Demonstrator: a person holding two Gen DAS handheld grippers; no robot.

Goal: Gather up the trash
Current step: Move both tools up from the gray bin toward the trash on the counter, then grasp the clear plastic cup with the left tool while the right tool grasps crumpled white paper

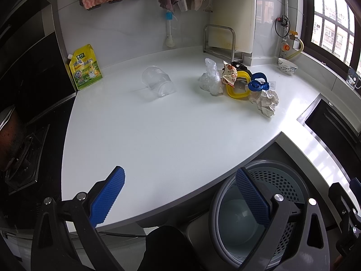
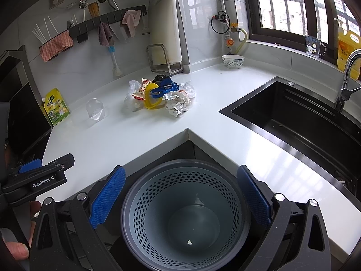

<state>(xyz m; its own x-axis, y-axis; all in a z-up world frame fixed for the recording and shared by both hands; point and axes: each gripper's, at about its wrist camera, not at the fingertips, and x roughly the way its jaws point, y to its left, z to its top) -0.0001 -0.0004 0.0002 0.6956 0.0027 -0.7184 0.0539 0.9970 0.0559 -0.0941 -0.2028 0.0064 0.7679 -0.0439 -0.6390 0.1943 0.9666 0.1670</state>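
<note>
A: Where's the trash?

B: Heaped on the white counter (image 2: 158, 133), toward twelve o'clock from the right tongs. A crumpled paper ball (image 2: 178, 103) sits at the front, touching a yellow ring (image 2: 150, 99) and a blue plastic piece (image 2: 164, 88). A printed wrapper (image 2: 142, 89) and a clear plastic bag (image 2: 130, 97) are on the heap's nine o'clock side.

A: Anything apart from it?

B: A clear plastic cup (image 2: 95, 110), further toward nine o'clock, well apart from the heap. Beyond it a yellow pouch (image 2: 55, 106) leans by the wall.

A: And the bin?

B: The grey perforated bin (image 2: 187, 212) stands below the counter's inner corner, holding only a scrap or two on its bottom.

A: The tongs?

B: The right gripper (image 2: 180, 198) is spread wide with nothing between its blue pads, framing the bin. The left gripper (image 1: 180, 198) is equally wide and empty, over the counter edge; the bin is at its four o'clock.

A: Further out?

B: A black sink (image 2: 293, 122) at two o'clock, a bowl (image 2: 232, 61) near the window.
</note>
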